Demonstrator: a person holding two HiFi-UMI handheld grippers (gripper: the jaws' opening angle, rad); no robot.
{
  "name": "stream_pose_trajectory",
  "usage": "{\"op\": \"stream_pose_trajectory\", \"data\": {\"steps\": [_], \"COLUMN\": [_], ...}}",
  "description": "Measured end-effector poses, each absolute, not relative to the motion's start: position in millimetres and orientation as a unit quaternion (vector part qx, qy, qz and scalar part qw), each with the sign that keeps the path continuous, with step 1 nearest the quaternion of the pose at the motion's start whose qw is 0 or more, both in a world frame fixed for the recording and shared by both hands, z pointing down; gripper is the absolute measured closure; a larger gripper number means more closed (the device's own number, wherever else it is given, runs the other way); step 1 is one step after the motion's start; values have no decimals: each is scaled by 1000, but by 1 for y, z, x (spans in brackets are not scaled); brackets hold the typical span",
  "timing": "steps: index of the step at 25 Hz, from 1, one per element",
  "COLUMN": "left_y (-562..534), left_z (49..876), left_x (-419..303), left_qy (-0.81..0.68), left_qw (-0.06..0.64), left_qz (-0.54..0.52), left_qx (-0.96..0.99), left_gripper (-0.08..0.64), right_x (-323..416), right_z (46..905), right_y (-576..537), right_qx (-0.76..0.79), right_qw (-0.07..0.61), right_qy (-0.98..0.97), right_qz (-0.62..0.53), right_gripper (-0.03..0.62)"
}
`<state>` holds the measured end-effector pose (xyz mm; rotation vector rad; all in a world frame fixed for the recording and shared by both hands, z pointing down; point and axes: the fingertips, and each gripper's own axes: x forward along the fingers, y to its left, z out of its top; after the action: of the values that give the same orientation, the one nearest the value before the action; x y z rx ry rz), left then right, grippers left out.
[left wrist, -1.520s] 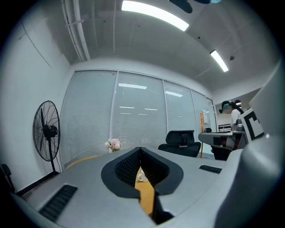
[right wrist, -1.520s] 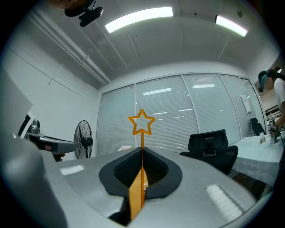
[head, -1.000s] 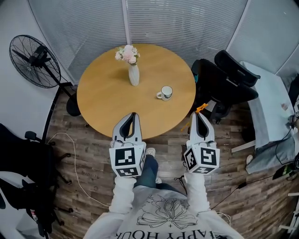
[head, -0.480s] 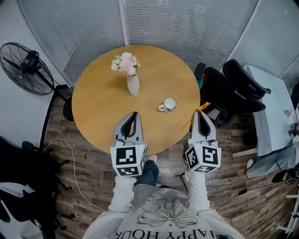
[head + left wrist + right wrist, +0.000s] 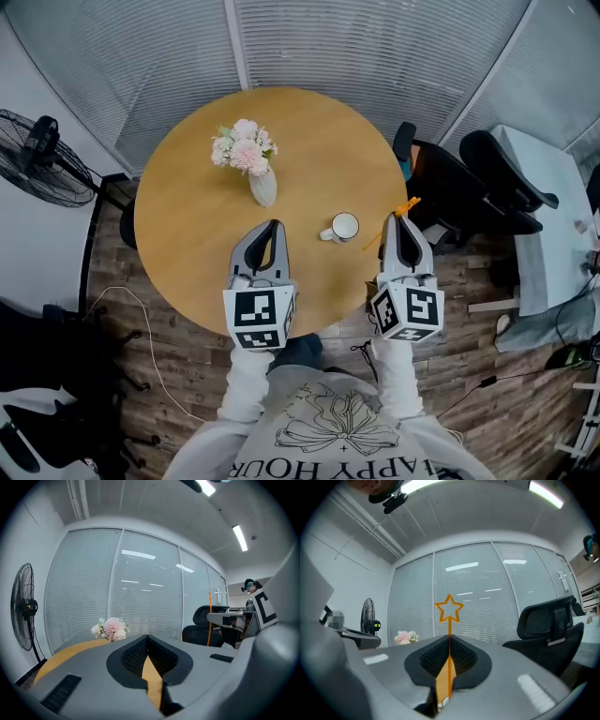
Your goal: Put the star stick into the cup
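Observation:
A white cup point(image 5: 343, 227) stands on the round wooden table point(image 5: 197, 244), right of centre. My right gripper point(image 5: 401, 223) is shut on the orange star stick point(image 5: 404, 205), just right of the cup at the table's edge. In the right gripper view the star point(image 5: 449, 609) stands upright above the closed jaws of the right gripper point(image 5: 449, 641). My left gripper point(image 5: 271, 228) hovers over the table's near side, left of the cup. Its jaws meet at the tip with nothing between them. In the left gripper view the left gripper point(image 5: 147, 640) points toward the flowers point(image 5: 110, 628).
A white vase of pink flowers point(image 5: 253, 169) stands on the table beyond the left gripper. Black office chairs point(image 5: 478, 183) crowd the table's right side beside a white desk point(image 5: 548, 220). A floor fan point(image 5: 37, 159) stands at the left, and a cable point(image 5: 141, 328) lies on the wood floor.
Both grippers have come forward over the table's near edge. The right gripper with the star stick now sits closer to the cup. Both jaws stay as they were.

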<state>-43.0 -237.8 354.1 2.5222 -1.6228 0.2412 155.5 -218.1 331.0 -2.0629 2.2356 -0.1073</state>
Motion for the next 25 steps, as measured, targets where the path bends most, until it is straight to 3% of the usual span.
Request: {"op": "stream_pose_trajectory", "data": {"steps": [25], "left_y": [-307], "left_z": [437], "left_x": [-21], "left_qy": [-506], "left_qw": [132], "left_qz": [136], "left_qx": [841], "left_gripper": [554], "right_x": [149], "right_z": [405], "right_y": [-305], "right_qx": [-664], "right_qw": [38], "right_qy": [742], "right_qz": [-83], "right_gripper": [578]}}
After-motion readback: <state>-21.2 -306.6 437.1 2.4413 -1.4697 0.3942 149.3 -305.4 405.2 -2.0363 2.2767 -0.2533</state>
